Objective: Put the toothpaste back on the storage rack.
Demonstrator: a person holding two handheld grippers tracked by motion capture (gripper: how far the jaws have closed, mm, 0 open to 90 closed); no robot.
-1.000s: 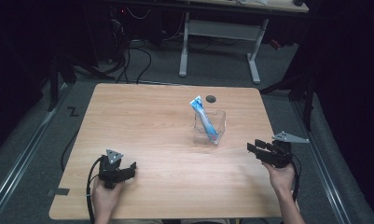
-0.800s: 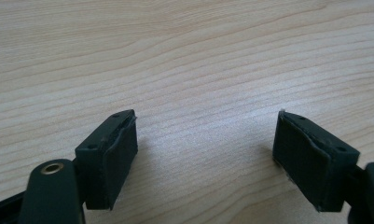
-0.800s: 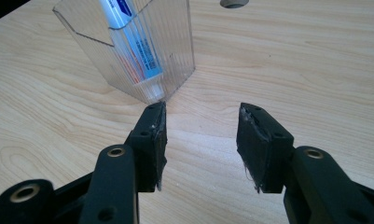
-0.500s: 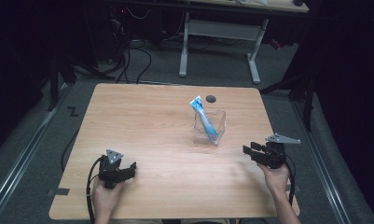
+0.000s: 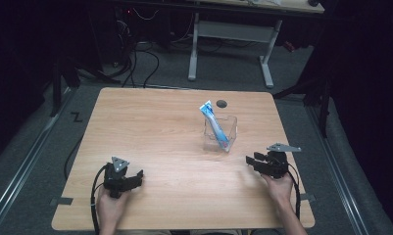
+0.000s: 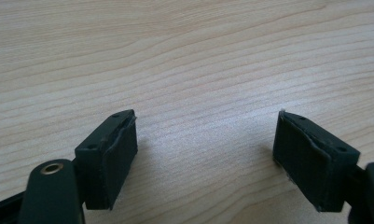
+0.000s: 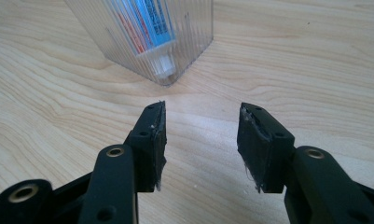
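Note:
A clear plastic cup [image 5: 221, 131] stands right of the table's middle, with a blue and white toothpaste tube [image 5: 213, 122] leaning in it, cap end down. In the right gripper view the cup [image 7: 147, 32] sits just beyond the jaws, the tube [image 7: 149, 23] inside it. My right gripper [image 5: 251, 162] rests low at the table's front right, open, nothing between its jaws [image 7: 201, 140]. My left gripper [image 5: 137, 175] is at the front left, open wide over bare wood [image 6: 205, 140].
The wooden table [image 5: 150, 122] has a small dark hole [image 5: 221, 103] near its far edge, behind the cup. A white-legged desk [image 5: 228, 34] and cables lie on the floor beyond the table.
My right gripper has come down and drawn back toward the table's front edge, farther from the cup. The left gripper has stayed where it was.

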